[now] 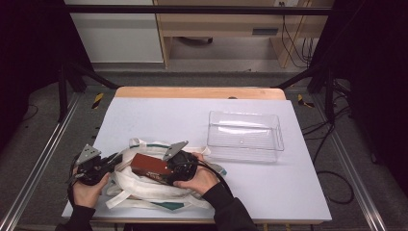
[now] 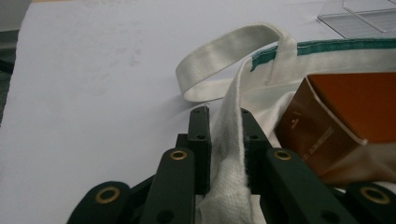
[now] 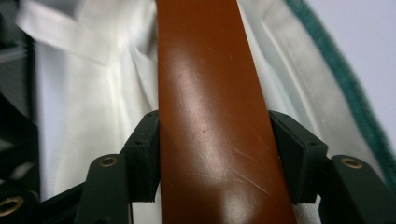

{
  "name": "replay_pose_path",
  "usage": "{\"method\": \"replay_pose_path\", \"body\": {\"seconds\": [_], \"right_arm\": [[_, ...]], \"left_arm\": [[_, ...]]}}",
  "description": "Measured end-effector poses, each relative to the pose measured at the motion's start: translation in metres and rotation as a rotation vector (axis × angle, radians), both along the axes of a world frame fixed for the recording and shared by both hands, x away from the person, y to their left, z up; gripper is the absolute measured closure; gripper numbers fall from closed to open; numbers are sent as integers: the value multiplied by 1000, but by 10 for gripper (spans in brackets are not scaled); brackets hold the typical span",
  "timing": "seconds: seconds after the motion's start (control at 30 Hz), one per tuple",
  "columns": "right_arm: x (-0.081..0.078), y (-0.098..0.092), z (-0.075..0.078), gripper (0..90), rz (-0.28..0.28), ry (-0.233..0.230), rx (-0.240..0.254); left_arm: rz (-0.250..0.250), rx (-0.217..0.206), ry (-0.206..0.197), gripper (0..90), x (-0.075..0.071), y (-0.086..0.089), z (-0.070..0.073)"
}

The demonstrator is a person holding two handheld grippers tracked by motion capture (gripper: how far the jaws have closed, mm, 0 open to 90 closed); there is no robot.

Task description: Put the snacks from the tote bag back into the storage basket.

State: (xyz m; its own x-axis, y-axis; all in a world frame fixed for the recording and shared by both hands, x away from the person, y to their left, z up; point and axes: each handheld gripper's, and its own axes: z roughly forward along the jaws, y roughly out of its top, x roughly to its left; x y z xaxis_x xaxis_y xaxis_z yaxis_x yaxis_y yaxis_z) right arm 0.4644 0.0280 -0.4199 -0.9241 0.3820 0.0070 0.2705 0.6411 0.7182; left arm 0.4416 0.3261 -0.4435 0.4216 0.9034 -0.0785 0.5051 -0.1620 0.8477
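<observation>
Left gripper (image 1: pixel 107 165) was clenched on the bag's (image 1: pixel 144 190) white rim cloth (image 2: pixel 229 140), holding the mouth up near the table's (image 1: pixel 159 120) front-left edge. The bag looked soft and limp, likely to sag and fold unless pinched at the hem or a handle (image 2: pixel 224 56). Box (image 1: pixel 150 165) sat at the bag mouth, partly over the fabric; its brown glossy face (image 3: pixel 210 116) lay between the right gripper's (image 1: pixel 166 174) jaws, pads pressed on both sides, so grasped. The box seemed stiff, light and slick; a grip across the narrow sides suited it best. A clear tray (image 1: pixel 278 139) stood well apart, right.
</observation>
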Motion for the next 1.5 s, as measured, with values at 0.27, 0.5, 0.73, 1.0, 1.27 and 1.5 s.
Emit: {"method": "replay_pose_path", "body": {"seconds": [0.27, 0.5, 0.73, 1.0, 1.27, 1.5], "right_arm": [[-13, -9, -3, 434, -21, 33, -15], [-11, -1, -17, 426, -27, -1, -63], [-7, 1, -11, 336, -49, -3, -28], [1, 16, -20, 397, -35, 51, -73], [0, 18, -18, 433, -7, 41, -103], [-3, 13, -8, 435, -6, 31, -78]], "left_arm": [[4, 3, -2, 778, 0, -1, 0], [3, 5, -2, 769, 0, -1, 0], [4, 7, -3, 765, 0, -1, 0], [3, 13, -9, 768, -1, -1, 0], [6, 16, -10, 775, -1, -2, 0], [7, 12, -10, 775, -1, -1, 0]]}}
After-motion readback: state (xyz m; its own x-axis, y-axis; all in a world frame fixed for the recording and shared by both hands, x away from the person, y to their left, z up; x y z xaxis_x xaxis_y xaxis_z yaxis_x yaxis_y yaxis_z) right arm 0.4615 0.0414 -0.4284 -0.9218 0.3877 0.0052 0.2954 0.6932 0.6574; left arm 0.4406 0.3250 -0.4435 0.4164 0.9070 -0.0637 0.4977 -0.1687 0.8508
